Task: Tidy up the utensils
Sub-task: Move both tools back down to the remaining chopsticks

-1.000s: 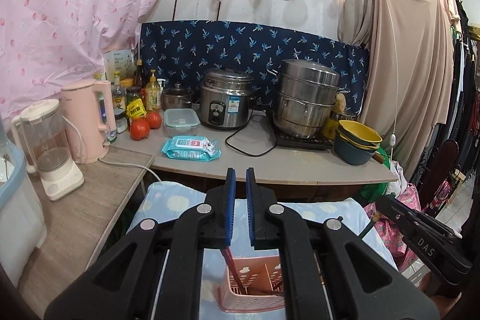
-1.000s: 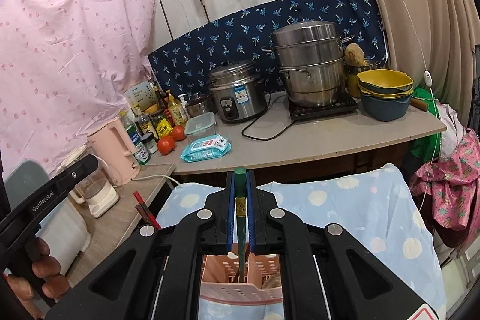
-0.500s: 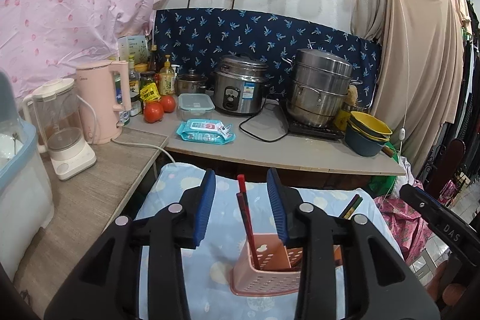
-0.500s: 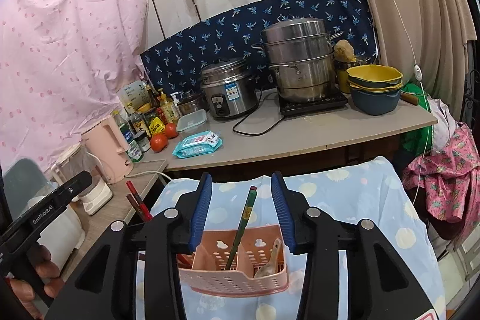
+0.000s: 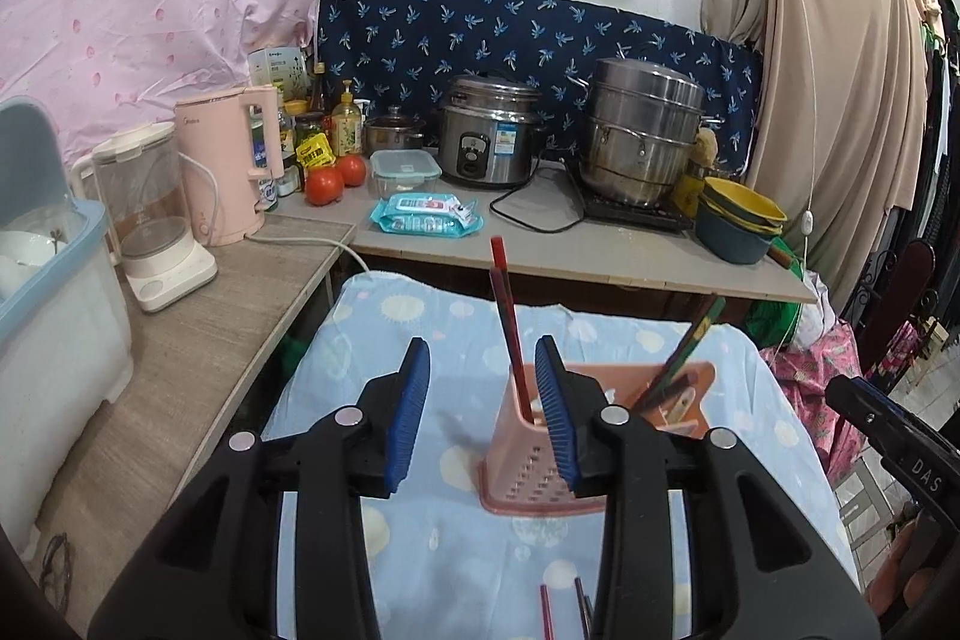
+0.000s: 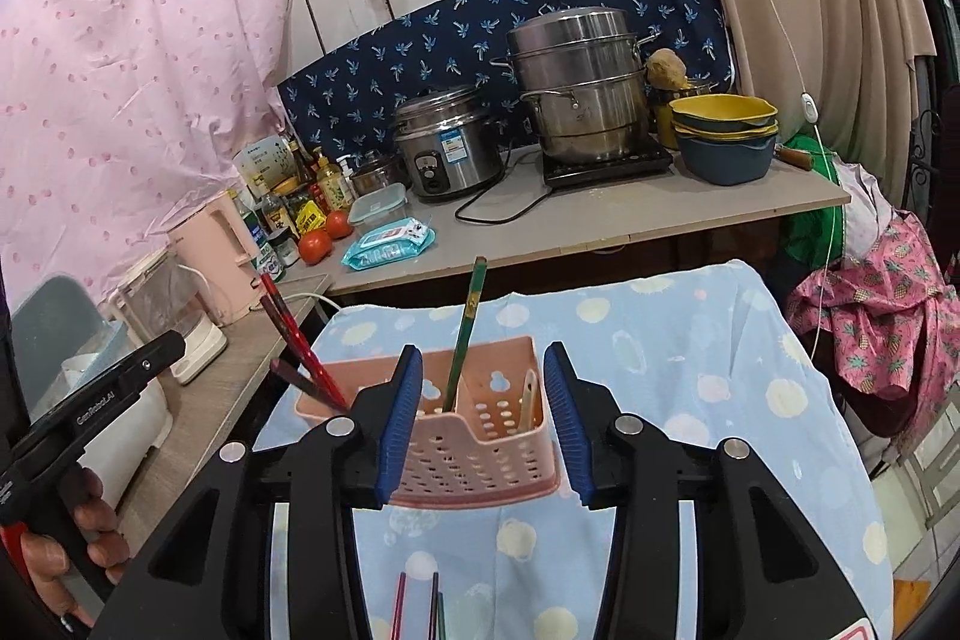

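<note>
A pink perforated utensil basket [image 5: 540, 466] [image 6: 480, 442] stands on the blue dotted cloth [image 5: 444, 340]. Two red chopsticks [image 5: 507, 322] [image 6: 294, 340] lean in its left compartment. A green chopstick [image 6: 467, 334] and a pale spoon [image 6: 529, 394] stand in another. My left gripper [image 5: 483, 418] hangs open just short of the basket, holding nothing. My right gripper [image 6: 483, 424] is open too, its pads either side of the basket's near wall without touching. Loose chopsticks [image 6: 420, 604] [image 5: 561, 610] lie on the cloth under the grippers.
Behind the cloth runs a counter [image 5: 570, 250] with a rice cooker [image 5: 486, 136], steamer pot [image 5: 642, 136], stacked bowls [image 5: 738, 220], wet wipes [image 5: 423, 214] and tomatoes. On the left side table [image 5: 228, 304] stand a pink kettle [image 5: 222, 172] and a blender. Clothes hang at right.
Both grippers were shut on chopsticks over the basket, red ones in the left, a green one in the right. Both have opened, left them in the basket and drawn back lower.
</note>
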